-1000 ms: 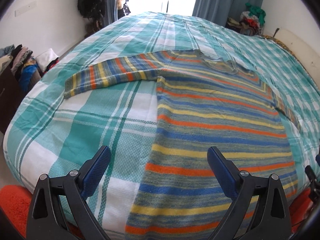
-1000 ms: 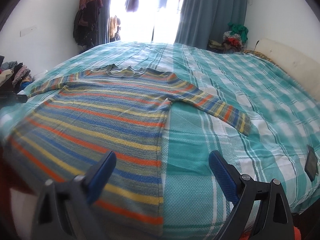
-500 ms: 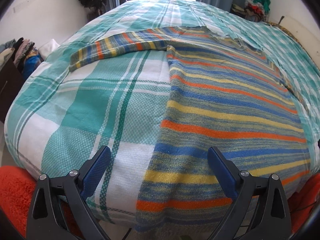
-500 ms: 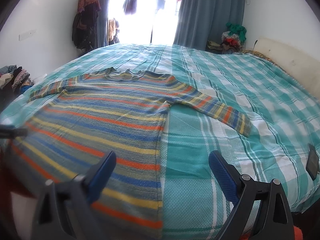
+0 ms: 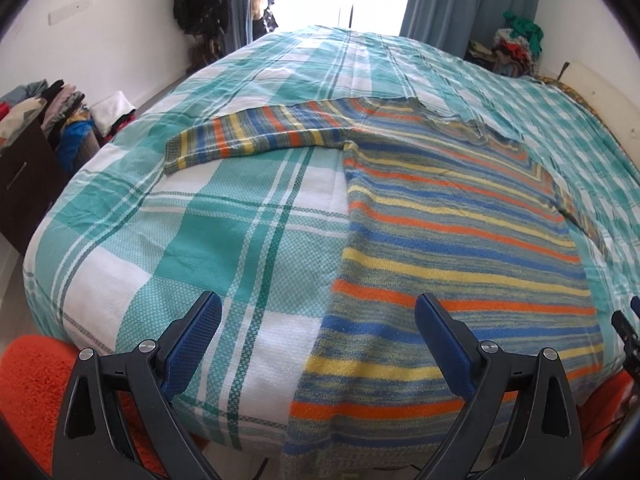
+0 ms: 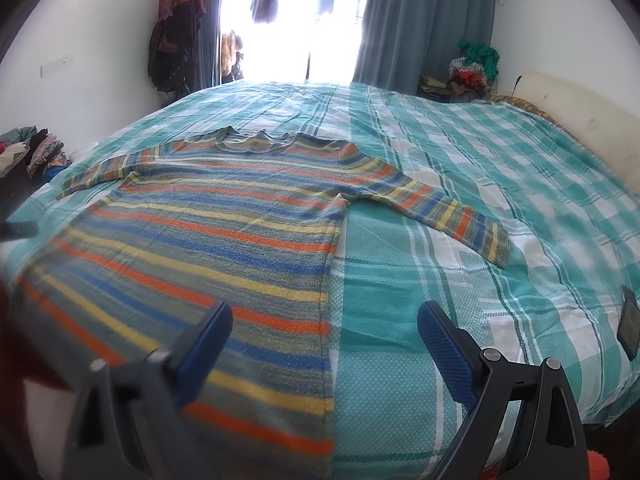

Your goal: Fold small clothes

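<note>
A striped sweater (image 5: 448, 240) in blue, orange, yellow and grey lies flat on the bed, sleeves spread, hem hanging over the near edge. It also shows in the right wrist view (image 6: 224, 232). My left gripper (image 5: 318, 340) is open and empty, hovering above the hem's left corner. My right gripper (image 6: 324, 344) is open and empty, above the sweater's right side seam near the hem. The left sleeve (image 5: 256, 136) points left; the right sleeve (image 6: 436, 208) points right.
The bed has a teal and white plaid cover (image 5: 200, 220). A dark phone (image 6: 630, 326) lies near the bed's right edge. Clothes piles (image 5: 48, 112) sit on the left, an orange rug (image 5: 32, 392) is on the floor, and a headboard (image 6: 580, 124) is on the right.
The left gripper has pulled back and tilted up, so more of the room shows. The right gripper has barely moved. Both stay open and the sweater lies unchanged.
</note>
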Motion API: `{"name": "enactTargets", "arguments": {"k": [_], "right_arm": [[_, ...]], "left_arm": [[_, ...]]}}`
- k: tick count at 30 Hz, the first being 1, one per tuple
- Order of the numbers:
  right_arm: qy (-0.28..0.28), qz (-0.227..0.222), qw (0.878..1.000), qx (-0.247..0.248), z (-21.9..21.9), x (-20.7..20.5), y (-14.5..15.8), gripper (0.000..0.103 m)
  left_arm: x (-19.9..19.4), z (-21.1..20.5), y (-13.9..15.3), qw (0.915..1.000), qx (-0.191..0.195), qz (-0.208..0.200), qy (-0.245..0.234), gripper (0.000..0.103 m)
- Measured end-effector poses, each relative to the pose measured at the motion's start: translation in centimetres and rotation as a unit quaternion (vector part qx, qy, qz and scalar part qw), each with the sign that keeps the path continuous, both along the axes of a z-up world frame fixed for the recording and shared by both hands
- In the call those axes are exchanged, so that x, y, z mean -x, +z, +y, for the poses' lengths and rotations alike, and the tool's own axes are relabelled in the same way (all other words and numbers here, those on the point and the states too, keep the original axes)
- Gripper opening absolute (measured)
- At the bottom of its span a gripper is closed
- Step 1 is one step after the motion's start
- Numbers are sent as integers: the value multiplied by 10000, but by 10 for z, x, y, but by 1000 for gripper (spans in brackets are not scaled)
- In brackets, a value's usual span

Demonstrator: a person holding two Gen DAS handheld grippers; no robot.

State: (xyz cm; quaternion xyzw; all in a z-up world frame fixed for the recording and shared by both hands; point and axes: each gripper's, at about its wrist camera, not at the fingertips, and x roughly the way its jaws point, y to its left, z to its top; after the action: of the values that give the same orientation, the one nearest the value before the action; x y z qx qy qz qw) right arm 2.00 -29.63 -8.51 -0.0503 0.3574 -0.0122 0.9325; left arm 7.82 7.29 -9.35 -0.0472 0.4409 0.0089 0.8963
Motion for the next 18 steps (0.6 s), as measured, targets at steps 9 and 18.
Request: {"name": "enactTargets", "arguments": {"k": [9, 18], "right_arm": [[-218, 471, 9953, -812, -28, -10, -7, 93], [-1081, 440, 9702, -2124, -180, -87, 21, 93]], "left_arm": [[-7, -8, 10, 9997, 65, -113, -225, 98], [-18, 16, 14, 9988, 166, -388, 239, 98]]}}
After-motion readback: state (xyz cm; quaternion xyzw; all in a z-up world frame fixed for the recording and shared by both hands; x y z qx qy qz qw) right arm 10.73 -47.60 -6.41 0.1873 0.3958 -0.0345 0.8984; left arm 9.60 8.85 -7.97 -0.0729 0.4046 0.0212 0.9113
